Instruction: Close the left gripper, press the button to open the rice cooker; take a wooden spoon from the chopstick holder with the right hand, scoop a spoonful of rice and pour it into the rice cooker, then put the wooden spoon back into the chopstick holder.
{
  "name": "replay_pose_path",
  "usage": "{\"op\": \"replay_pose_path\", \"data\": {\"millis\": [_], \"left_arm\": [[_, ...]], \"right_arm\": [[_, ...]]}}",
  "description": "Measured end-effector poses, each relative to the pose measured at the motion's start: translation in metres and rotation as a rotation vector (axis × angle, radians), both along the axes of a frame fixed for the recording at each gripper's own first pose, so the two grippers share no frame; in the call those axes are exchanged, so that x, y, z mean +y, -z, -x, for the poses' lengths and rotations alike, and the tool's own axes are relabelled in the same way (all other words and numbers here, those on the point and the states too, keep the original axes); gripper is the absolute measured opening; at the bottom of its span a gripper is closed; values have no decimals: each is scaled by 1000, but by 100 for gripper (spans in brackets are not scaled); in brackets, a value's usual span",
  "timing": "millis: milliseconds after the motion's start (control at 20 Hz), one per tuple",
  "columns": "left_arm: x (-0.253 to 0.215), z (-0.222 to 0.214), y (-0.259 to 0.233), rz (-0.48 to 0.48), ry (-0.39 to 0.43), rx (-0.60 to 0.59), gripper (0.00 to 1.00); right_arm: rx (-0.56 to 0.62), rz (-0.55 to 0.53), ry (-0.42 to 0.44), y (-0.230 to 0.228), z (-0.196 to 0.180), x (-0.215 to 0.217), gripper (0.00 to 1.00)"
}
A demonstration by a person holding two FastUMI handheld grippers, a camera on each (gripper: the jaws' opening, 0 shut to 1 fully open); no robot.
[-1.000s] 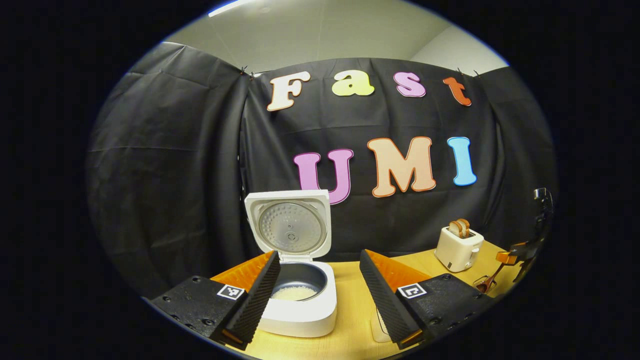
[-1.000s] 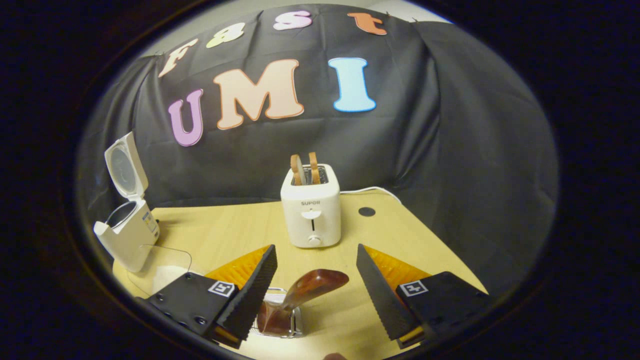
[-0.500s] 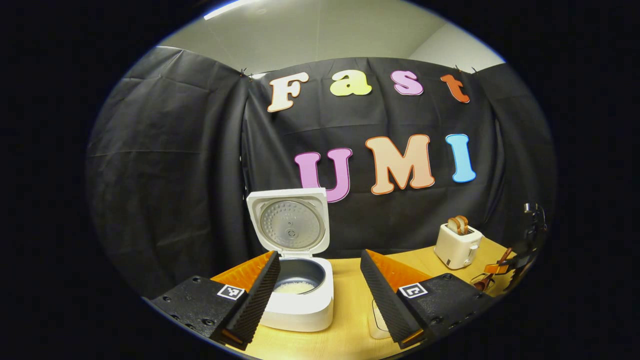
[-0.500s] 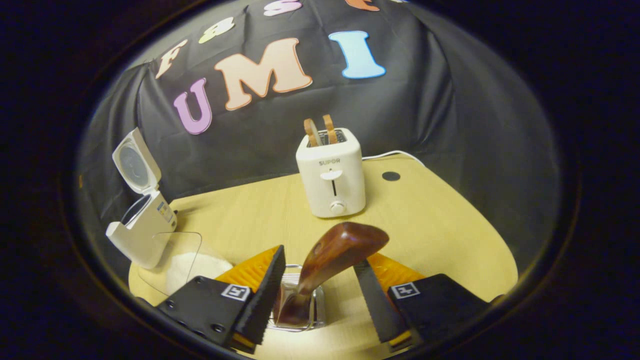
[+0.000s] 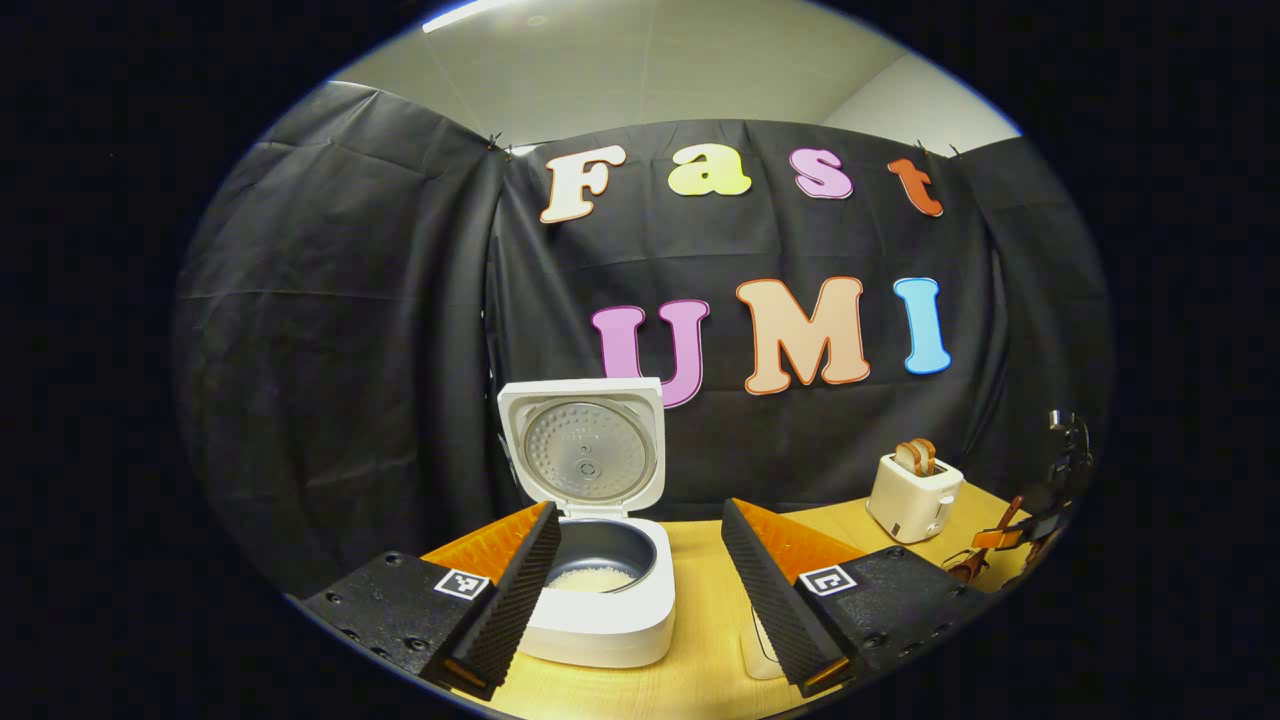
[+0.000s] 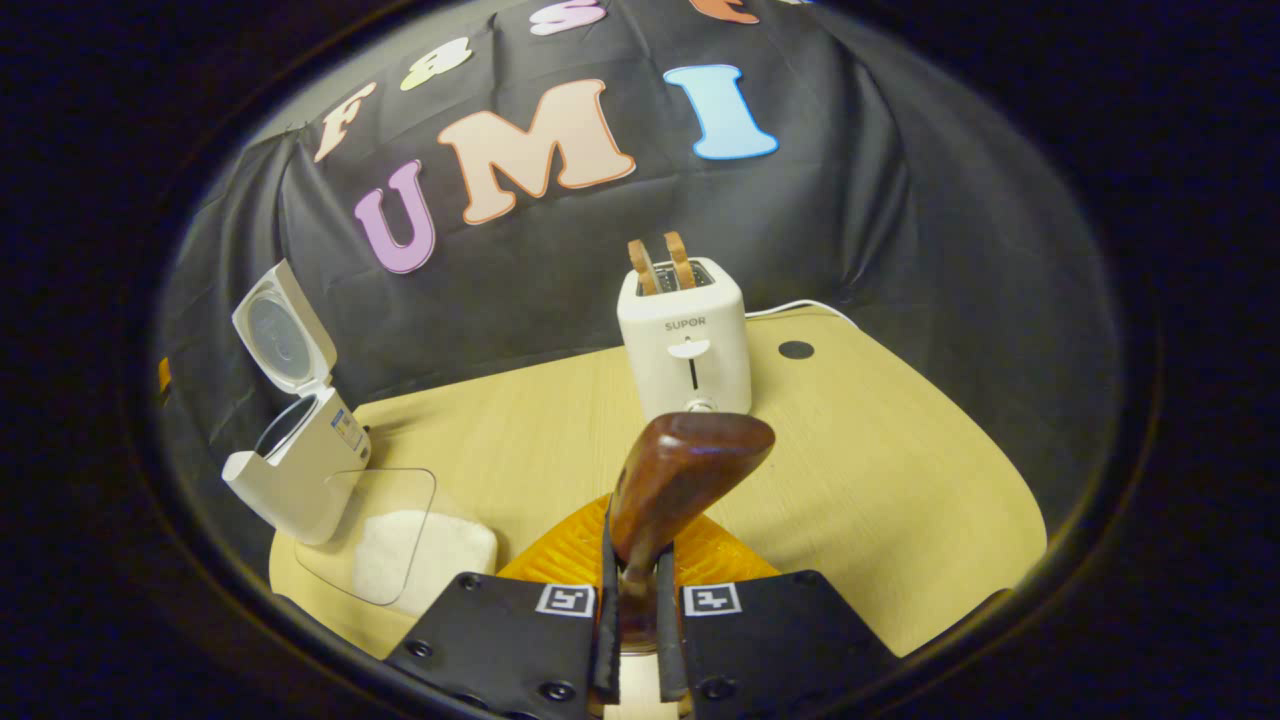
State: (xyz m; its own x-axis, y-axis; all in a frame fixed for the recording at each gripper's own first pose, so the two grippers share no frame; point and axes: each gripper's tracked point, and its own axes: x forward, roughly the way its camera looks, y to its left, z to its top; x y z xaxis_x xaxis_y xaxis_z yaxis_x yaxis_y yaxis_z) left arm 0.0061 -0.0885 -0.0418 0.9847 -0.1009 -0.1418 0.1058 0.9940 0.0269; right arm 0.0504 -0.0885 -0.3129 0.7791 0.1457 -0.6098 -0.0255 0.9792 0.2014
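**Spoon clamped, cooker open and waiting**

On our left, the left claw (image 5: pixel 635 590) hangs with its fingers apart and nothing between them, just in front of the rice cooker (image 5: pixel 600 590). The lid (image 5: pixel 583 450) stands upright, so we judge the button step done and the pot left open to receive a pour. Rice already lies inside. Between the cooker and the spoon, the clear rice container (image 6: pixel 400 540) rests on the desk (image 6: pixel 880 470), near enough for a short scoop. Further right, the right claw (image 6: pixel 632 640) is clamped on the wooden spoon (image 6: pixel 680 475) low on its handle, the spoon rising upright. The chopstick holder is hidden beneath our fingers. The toaster (image 6: pixel 685 335) stands behind.
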Motion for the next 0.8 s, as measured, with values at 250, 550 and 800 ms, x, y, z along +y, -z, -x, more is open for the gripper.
{"op": "replay_pose_path", "data": {"millis": [250,550,800], "left_arm": [[13,-13,-2,37,8,-14,96],[29,-24,6,54,34,-4,96],[51,-26,8,66,36,-1,99]], "right_arm": [[-95,18,5,-58,-7,10,19],[-193,-26,-6,-117,-13,56,19],[-206,-79,-71,-130,-8,124,19]]}}
